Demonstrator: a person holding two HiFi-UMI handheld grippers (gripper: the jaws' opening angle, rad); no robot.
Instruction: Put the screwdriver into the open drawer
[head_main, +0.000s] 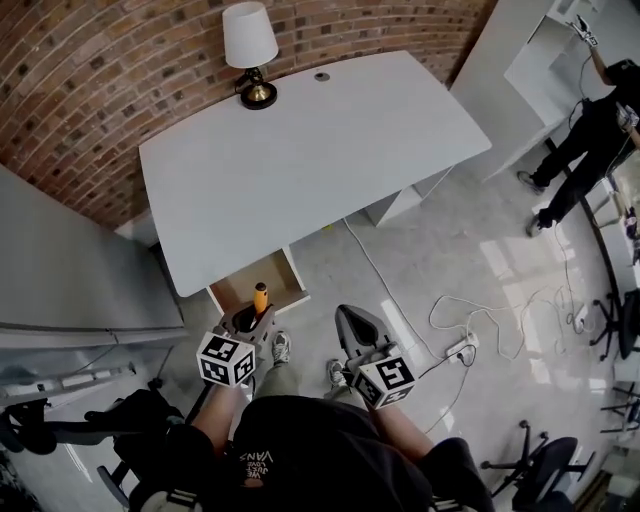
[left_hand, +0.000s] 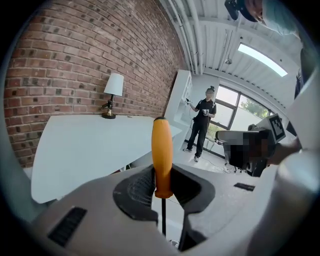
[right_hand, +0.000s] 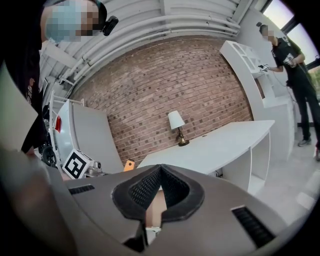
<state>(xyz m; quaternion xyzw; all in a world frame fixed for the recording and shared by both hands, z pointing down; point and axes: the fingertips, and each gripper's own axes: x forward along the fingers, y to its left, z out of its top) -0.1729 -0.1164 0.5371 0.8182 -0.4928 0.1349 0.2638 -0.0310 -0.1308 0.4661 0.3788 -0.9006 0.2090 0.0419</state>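
The white tabletop (head_main: 310, 150) carries only a table lamp (head_main: 250, 45) with a white shade at its far left corner, against the brick wall (head_main: 100, 70). A cable hole (head_main: 321, 76) sits near its far edge. Under the near edge, toward the left corner, the open drawer (head_main: 238, 287) juts out with its wooden inside showing, and the tabletop overhangs its back part. On the floor to the right lie looping white cables (head_main: 480, 310) and a power strip (head_main: 461, 348). A person in black (head_main: 590, 125) stands by white shelving at the far right.

The left tool (head_main: 250, 318) has its jaws clamped on the lower end of the screwdriver (left_hand: 162, 155). The orange handle stands upright above the pads, and the thin dark shaft runs straight down below them. From the head view the screwdriver is in the air at the drawer's front edge, handle end toward the tabletop, its long axis running from the wearer to the drawer.

The right tool (right_hand: 159, 172) has its jaws drawn together at the tips with nothing held. It hovers beside the left one, right of the drawer.
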